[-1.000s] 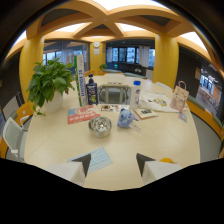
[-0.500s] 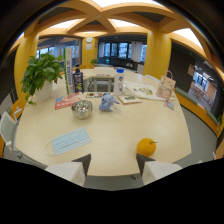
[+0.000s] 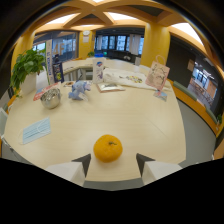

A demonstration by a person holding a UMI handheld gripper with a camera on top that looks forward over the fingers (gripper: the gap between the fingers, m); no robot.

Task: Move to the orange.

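Several things are lying on the round desk (image 3: 125,125), and I am going through them from left to right. A potted plant (image 3: 27,67) is standing at the far left edge, out of the working area. A face mask (image 3: 36,131) is lying flat nearer to the gripper, and beyond it a shiny metal bowl (image 3: 50,98) and a small blue toy animal (image 3: 79,90) are sitting near each other. The orange (image 3: 108,148) is resting on the near part of the desk, just ahead of the gripper (image 3: 113,164) and between the lines of its two fingertips, a little toward the left one. The jaws are standing released, with a wide gap and nothing in them; I judge this fits the task, which asks only for an approach. Further right, papers (image 3: 130,78) and a small gift bag (image 3: 159,76) are sitting at the far side, well apart from the orange.
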